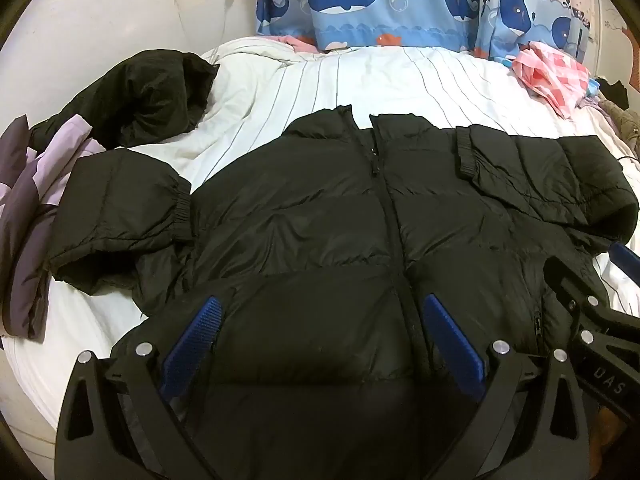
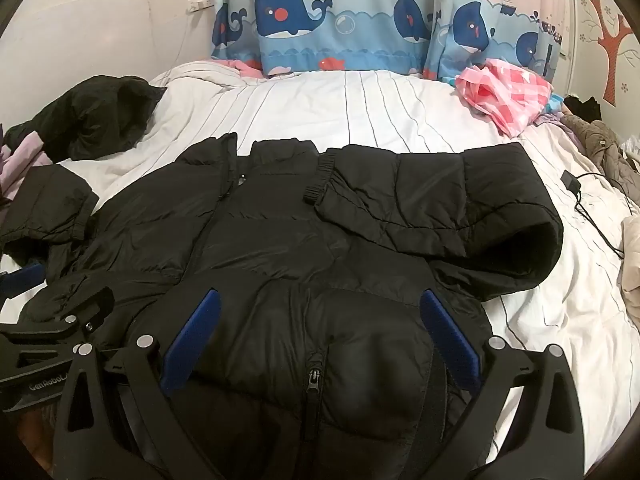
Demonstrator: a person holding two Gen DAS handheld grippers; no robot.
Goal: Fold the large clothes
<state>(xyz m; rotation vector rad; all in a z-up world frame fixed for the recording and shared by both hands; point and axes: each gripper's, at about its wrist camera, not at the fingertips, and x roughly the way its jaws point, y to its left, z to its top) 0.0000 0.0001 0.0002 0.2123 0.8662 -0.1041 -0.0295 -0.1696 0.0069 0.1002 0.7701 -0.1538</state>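
A black puffer jacket (image 1: pixel 328 216) lies front up on the white striped bed (image 1: pixel 360 80), zipper shut, collar at the far side. Its right sleeve (image 1: pixel 548 176) is folded across the chest; its left sleeve (image 1: pixel 120 208) lies bunched out to the left. My left gripper (image 1: pixel 320 340) is open over the jacket's hem, left of the zipper. My right gripper (image 2: pixel 320 336) is open over the hem on the right side of the jacket (image 2: pixel 312 240), above a pocket zipper (image 2: pixel 312 380). Neither holds anything. The right gripper's body shows in the left wrist view (image 1: pixel 592 320).
Another black garment (image 1: pixel 148 96) and a purple one (image 1: pixel 28 208) lie at the bed's left. A pink checked cloth (image 2: pixel 508 92) lies at the far right. A black charger with cable (image 2: pixel 576 188) and more clothes sit on the right. Whale curtains (image 2: pixel 340 20) hang behind.
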